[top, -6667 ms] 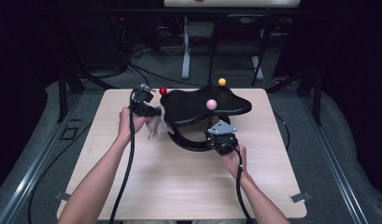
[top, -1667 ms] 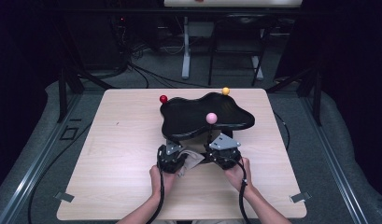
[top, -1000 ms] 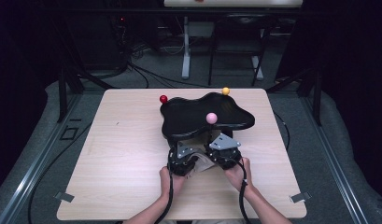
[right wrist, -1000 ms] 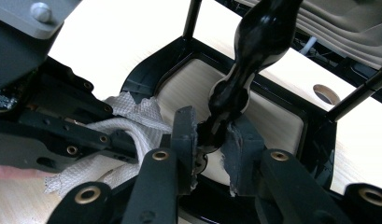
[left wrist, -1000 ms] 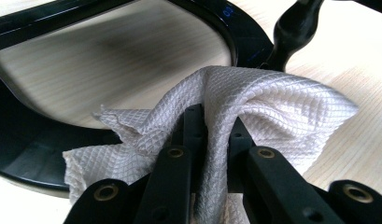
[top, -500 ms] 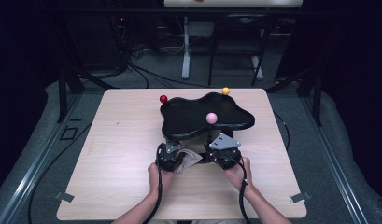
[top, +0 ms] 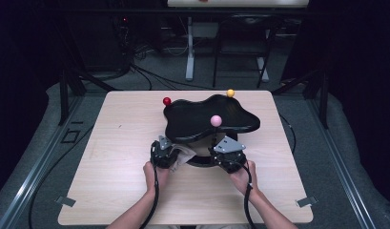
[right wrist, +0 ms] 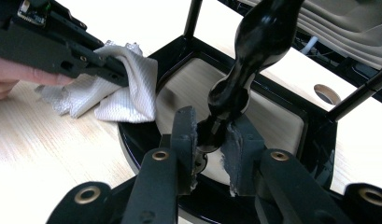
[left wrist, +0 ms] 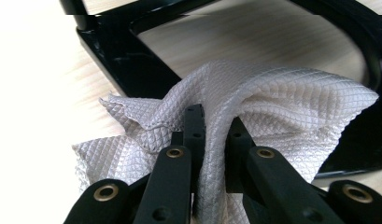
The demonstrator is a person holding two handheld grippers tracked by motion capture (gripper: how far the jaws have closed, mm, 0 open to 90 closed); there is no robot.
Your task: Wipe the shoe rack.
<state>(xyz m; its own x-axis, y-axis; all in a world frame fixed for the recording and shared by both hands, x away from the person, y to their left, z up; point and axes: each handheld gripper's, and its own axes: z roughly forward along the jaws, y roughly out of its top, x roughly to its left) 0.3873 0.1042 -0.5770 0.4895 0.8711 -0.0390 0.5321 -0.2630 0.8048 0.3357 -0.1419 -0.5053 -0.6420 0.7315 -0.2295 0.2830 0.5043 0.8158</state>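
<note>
Both grippers grip at the black stand's base.
Left gripper pinches the white cloth; right gripper clamps the black post.

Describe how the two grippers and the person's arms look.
Both grippers, left and right, are black with a grey three-cornered plate on top and a black cable trailing back along each forearm. In the gripper views the jaws are black linkage bars with brass-coloured rivets; the right's pads look chipped. The forearms are bare, no sleeves or gloves.
</note>
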